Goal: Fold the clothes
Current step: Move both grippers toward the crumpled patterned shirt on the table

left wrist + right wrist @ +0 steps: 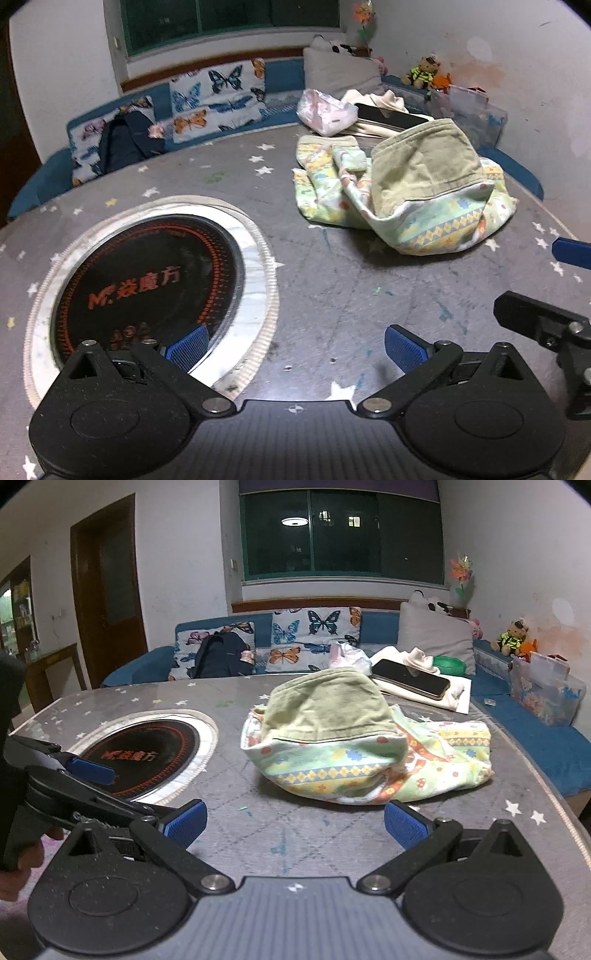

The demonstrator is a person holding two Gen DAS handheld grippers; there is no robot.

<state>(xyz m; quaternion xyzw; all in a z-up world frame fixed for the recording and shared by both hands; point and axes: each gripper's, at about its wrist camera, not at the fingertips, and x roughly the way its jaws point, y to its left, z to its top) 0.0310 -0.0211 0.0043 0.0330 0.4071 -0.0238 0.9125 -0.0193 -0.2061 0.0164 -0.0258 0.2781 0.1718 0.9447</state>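
Both grippers stand with jaws spread wide and nothing between the blue pads. Left gripper [295,345] fills the bottom of its own view, tilted down over the grey table [332,288] with small white stars; its left pad sits in front of the round black cooktop [147,284] with orange letters, which lies in the lower left of the frame. Right gripper [295,821] fills the bottom of its own view in the same way, released, above bare table surface.

The clothes [365,746] lie in a crumpled heap in the middle of the right wrist view, just beyond the right gripper's pads and not touching them. An olive green garment [328,705] is on top of a pale green printed one [443,753]. In the left wrist view the same heap is in the upper right, well apart from the left gripper.

Behind the heap, a dark phone [410,679] rests on white cloth. A blue sofa [546,734] with butterfly cushions [314,635] runs along the far edge.
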